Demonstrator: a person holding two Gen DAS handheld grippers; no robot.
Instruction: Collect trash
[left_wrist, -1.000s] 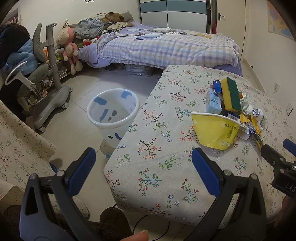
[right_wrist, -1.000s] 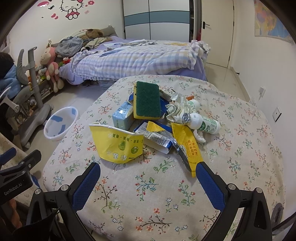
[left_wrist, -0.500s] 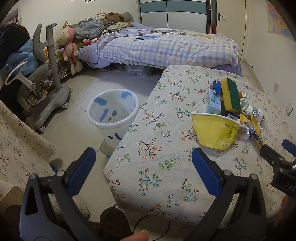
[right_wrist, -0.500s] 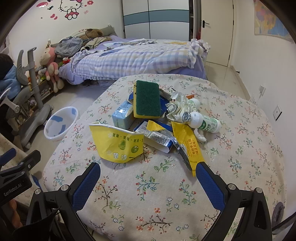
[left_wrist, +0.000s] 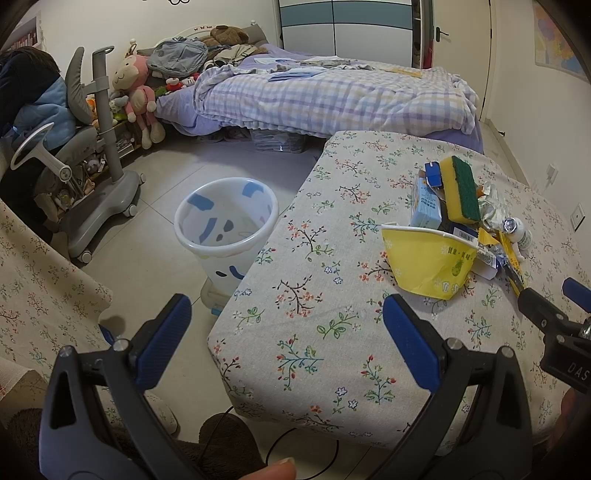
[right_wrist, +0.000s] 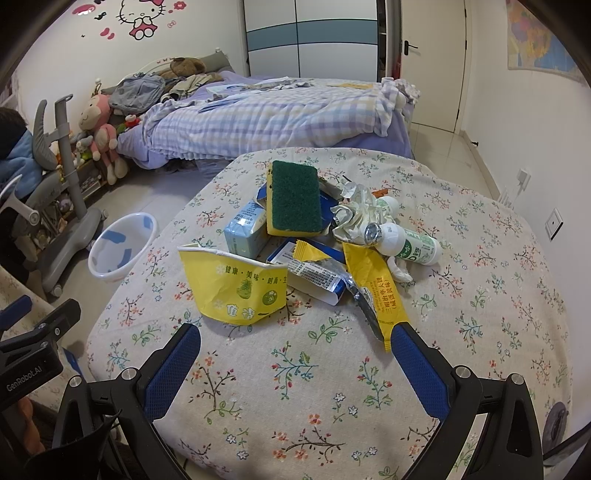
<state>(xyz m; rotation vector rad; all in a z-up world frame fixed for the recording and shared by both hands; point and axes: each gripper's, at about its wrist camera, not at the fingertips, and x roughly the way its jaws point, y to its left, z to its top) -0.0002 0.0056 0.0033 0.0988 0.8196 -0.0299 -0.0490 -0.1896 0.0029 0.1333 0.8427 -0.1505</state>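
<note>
A heap of trash lies on the floral-cloth table (right_wrist: 332, 387): a flattened yellow paper cup (right_wrist: 236, 291) (left_wrist: 428, 258), a yellow-green sponge (right_wrist: 293, 199) (left_wrist: 461, 190), a light blue carton (right_wrist: 245, 229), a long yellow wrapper (right_wrist: 376, 291), a white bottle (right_wrist: 406, 243) and crumpled paper (right_wrist: 354, 212). A white bin with blue patches (left_wrist: 225, 229) (right_wrist: 122, 245) stands on the floor left of the table. My right gripper (right_wrist: 295, 365) is open, near the table's front, short of the cup. My left gripper (left_wrist: 284, 339) is open, over the table's left corner.
A bed with a checked quilt (left_wrist: 332, 96) stands behind the table. A grey chair on castors (left_wrist: 92, 184) and plush toys (left_wrist: 136, 96) are at the left. A floral cloth (left_wrist: 33, 288) hangs at the near left. Tiled floor surrounds the bin.
Both grippers have barely moved; the right one has crept slightly forward towards the trash. Nothing was picked up or shifted.
</note>
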